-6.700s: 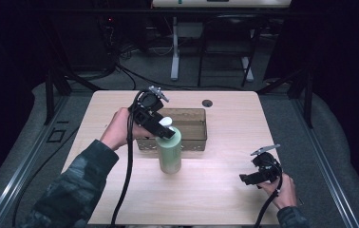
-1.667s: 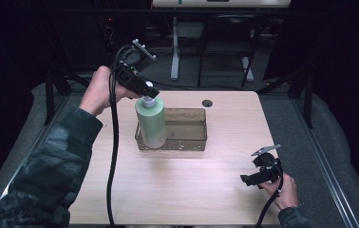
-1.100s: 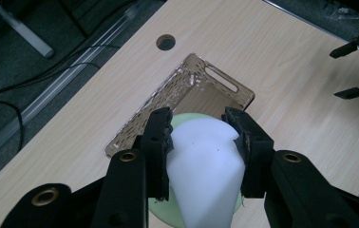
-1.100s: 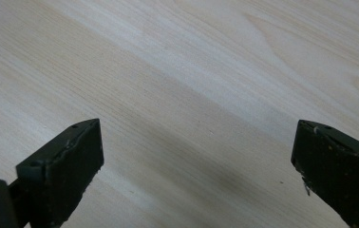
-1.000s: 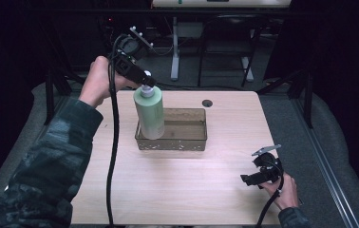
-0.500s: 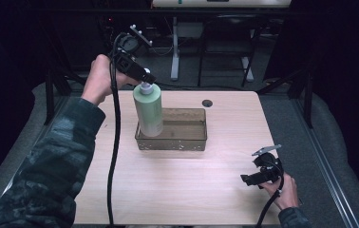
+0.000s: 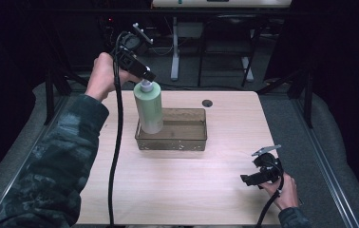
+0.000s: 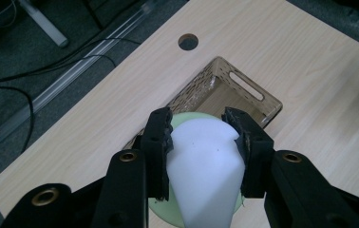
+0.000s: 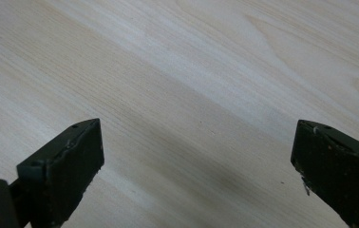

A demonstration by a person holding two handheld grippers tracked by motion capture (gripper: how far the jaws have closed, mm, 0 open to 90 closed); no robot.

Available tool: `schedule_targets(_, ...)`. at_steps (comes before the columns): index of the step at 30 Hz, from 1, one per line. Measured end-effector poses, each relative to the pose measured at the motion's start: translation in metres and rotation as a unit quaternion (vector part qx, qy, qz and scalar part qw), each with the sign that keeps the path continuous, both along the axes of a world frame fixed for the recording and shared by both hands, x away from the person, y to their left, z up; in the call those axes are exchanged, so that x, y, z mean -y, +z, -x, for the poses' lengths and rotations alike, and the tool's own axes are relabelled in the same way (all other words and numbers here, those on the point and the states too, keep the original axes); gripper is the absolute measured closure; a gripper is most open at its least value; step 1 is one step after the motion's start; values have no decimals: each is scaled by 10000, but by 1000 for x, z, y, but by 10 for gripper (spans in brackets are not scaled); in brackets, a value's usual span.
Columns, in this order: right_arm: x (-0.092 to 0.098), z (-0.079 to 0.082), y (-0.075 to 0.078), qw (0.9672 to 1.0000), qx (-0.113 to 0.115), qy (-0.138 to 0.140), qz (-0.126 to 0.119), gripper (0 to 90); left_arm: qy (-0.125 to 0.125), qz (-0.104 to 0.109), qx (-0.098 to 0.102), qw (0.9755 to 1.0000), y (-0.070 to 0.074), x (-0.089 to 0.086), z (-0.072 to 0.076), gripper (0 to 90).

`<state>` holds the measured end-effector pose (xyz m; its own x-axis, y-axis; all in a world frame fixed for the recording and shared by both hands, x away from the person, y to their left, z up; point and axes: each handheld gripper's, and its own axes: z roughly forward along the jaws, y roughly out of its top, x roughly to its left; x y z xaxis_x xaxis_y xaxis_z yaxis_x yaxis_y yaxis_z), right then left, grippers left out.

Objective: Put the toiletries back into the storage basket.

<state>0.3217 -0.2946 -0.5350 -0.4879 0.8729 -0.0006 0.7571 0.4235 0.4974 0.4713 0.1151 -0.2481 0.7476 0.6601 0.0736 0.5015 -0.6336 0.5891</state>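
Note:
A pale green bottle [image 7: 149, 108] with a white cap [image 8: 206, 164] hangs upright over the left end of a brown see-through bin [image 7: 187, 141]. My left gripper [image 7: 145, 79] is shut on that cap from above; in the left gripper view both black pads press the cap's sides [image 8: 200, 142]. The bottle's base sits low inside the bin; whether it touches the floor I cannot tell. My right gripper [image 7: 250, 179] rests low near the table's front right corner, its jaws wide open over bare wood [image 9: 196, 156] with nothing between them.
The light wooden table [image 7: 120, 190] has a round cable hole [image 7: 207, 103] behind the bin. The bin's wall has a handle slot [image 8: 246, 85]. A black cable [image 7: 117, 142] trails from the left gripper down across the table's left side. Dark floor and desk legs lie beyond.
The left gripper has carried the bottle slightly left and down into the bin's left end over the last second. The right gripper has stayed put.

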Motion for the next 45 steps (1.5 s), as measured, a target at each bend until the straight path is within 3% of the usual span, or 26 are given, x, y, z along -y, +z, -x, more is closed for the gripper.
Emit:
schedule_targets(21, 0, 1, 0, 10000, 6, -2, -6, 31, 235, -59, -132, 9996, -18, 2, -18, 629)
schedule_targets(45, -1, 3, 1, 10000, 10, 16, 2, 36, 273, -92, -309, 9991, -58, 4, -30, 629)
